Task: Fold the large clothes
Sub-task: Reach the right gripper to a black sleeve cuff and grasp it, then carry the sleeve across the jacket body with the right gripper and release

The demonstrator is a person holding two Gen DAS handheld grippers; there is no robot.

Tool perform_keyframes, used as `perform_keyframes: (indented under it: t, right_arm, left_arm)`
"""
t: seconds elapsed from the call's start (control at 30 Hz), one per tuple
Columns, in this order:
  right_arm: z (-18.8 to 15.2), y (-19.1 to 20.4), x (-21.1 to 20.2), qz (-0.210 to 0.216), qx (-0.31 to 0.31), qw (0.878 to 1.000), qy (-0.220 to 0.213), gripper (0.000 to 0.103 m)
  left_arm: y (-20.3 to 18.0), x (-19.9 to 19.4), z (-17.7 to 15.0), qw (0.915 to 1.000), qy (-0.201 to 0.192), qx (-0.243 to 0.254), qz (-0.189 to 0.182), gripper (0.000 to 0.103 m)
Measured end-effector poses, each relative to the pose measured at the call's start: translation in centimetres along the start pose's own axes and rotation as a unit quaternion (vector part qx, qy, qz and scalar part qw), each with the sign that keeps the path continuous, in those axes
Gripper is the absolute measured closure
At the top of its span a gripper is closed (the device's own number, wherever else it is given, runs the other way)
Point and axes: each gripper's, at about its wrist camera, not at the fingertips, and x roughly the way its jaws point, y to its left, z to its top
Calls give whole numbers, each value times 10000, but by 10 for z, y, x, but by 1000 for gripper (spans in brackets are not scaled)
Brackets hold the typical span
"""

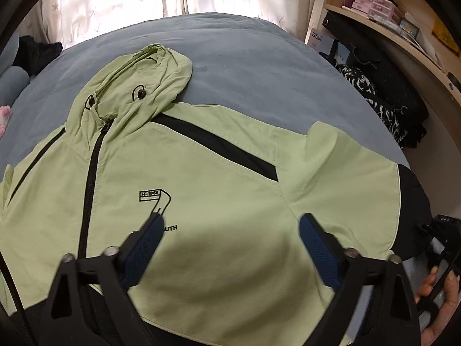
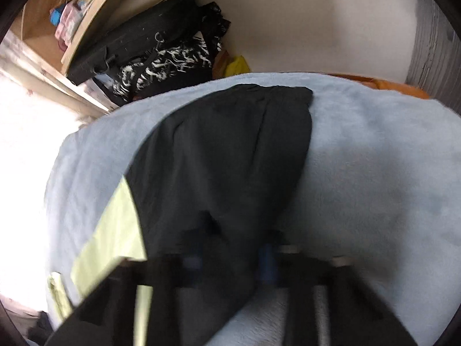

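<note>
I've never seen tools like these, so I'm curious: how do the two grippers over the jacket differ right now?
The left gripper stands wide open above the jacket's green chest, holding nothing. The right gripper is closed on the black end of the sleeve. The left shows sharp; the right is blurred. Both have blue pads on black fingers.

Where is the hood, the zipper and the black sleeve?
hood (image 1: 138, 77), left wrist view, on the middle of the crumpled green fabric.
zipper (image 1: 91, 173), left wrist view, halfway down its black line.
black sleeve (image 2: 230, 150), right wrist view, on the broad dark cloth.
</note>
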Motion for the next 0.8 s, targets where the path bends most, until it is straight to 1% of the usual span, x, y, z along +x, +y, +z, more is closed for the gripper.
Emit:
perform_keyframes:
  t: [0.03, 0.07, 0.13, 0.17, 0.2, 0.23, 0.3, 0.33, 0.37, 0.43, 0.47, 0.5, 0.57, 0.6, 0.67, 0.7, 0.77, 0.8]
  right_arm:
    - [1, -1, -5, 198, 55, 9998, -47, 97]
    - [0, 3, -13, 364, 23, 9992, -166, 98]
    - [-4, 23, -34, 738, -316, 9958, -444, 99]
    - [-7, 35, -44, 982, -525, 9924, -516, 99]
    - [-15, 53, -60, 1348, -843, 9856, -568, 99]
    - [-21, 66, -70, 1548, -1065, 9804, -590, 99]
    - [-47, 105, -101, 2099, -1835, 9582, -637, 99]
    - [-58, 120, -109, 2270, -2117, 9485, -630, 99]
    - [-80, 140, -123, 2514, -2588, 9308, -588, 99]
    - [-113, 163, -137, 2768, -3211, 9046, -439, 99]
    - [-133, 175, -141, 2863, -3518, 8907, -321, 99]
    - [-155, 185, -143, 2912, -3835, 8763, -171, 99]
    - [-199, 196, -137, 2874, -4376, 8520, 108, 99]
    - [-218, 199, -131, 2798, -4583, 8432, 284, 98]
    - [-247, 202, -112, 2598, -4860, 8315, 695, 96]
    - [-266, 199, -99, 2439, -4995, 8251, 1012, 96]
    - [-295, 189, -81, 2178, -5136, 8163, 1501, 94]
    - [-308, 179, -74, 2047, -5149, 8142, 1734, 93]
  left_arm:
    - [3, -1, 0, 10000, -1, 5, 66, 20]
    - [7, -3, 0, 9999, -15, -25, 119, 20]
    - [19, -9, 0, 9997, -36, -157, 165, 20]
    - [25, -12, 0, 9996, -26, -234, 162, 20]
    - [34, -16, -1, 9994, 4, -303, 150, 20]
    - [40, -20, -1, 9993, 17, -353, 108, 20]
    - [58, -30, -4, 9986, -3, -511, 106, 21]
    - [67, -35, -6, 9982, -39, -579, 146, 25]
    - [76, -41, -8, 9977, -86, -646, 188, 33]
    - [96, -52, -12, 9964, -130, -779, 320, 39]
    - [108, -57, -16, 9954, -136, -878, 372, 39]
    - [121, -63, -19, 9941, -138, -996, 410, 39]
    - [142, -70, -27, 9920, -141, -1146, 505, 43]
    - [152, -74, -31, 9909, -148, -1197, 589, 44]
    - [167, -78, -40, 9896, -139, -1233, 726, 45]
    - [175, -78, -44, 9892, -113, -1242, 764, 45]
    - [184, -76, -52, 9889, -21, -1263, 778, 45]
    - [188, -74, -56, 9894, 62, -1268, 709, 45]
